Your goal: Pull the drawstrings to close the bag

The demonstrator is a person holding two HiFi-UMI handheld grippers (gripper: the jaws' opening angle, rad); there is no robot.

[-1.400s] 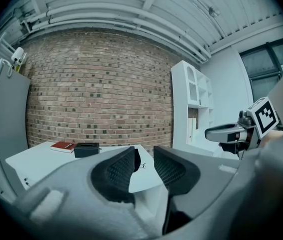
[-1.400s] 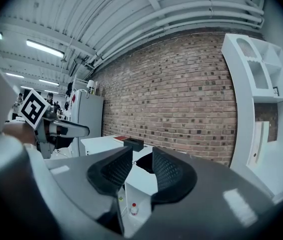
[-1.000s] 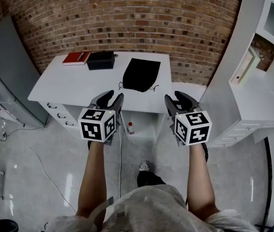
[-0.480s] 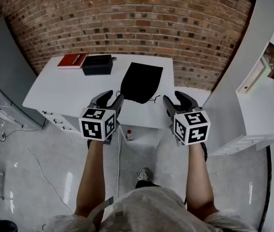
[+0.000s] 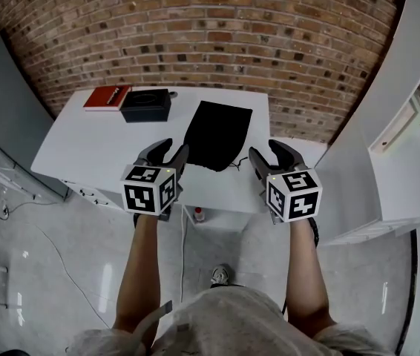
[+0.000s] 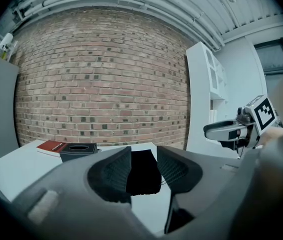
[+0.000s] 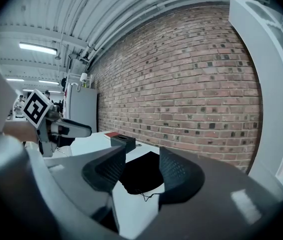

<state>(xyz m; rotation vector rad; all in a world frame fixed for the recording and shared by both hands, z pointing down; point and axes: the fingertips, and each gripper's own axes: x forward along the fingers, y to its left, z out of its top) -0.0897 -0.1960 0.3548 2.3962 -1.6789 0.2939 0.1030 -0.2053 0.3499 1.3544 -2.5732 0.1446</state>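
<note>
A flat black drawstring bag point(image 5: 217, 133) lies on the white table point(image 5: 84, 150), its mouth toward me, with thin drawstrings point(image 5: 234, 163) trailing at its near right corner. Both grippers hover over the table's near edge, short of the bag. My left gripper point(image 5: 168, 153) stands open and empty, off the bag's near left corner. My right gripper point(image 5: 271, 156) is to the right of the strings, its jaws opening with nothing between them. The left gripper view frames the bag point(image 6: 142, 173) between the pads. The right gripper view shows the bag point(image 7: 144, 171) and a string point(image 7: 149, 196) ahead.
A red book point(image 5: 107, 96) and a black box point(image 5: 145, 105) sit at the table's far left. A brick wall point(image 5: 210, 35) backs the table. A white cabinet point(image 5: 410, 147) stands to the right and a grey cabinet point(image 5: 2, 102) to the left. A small bottle point(image 5: 198, 214) stands on the floor under the table.
Both grippers have come forward from in front of the table to its near edge. The jaws of both stand wider than before. The bag has not moved.
</note>
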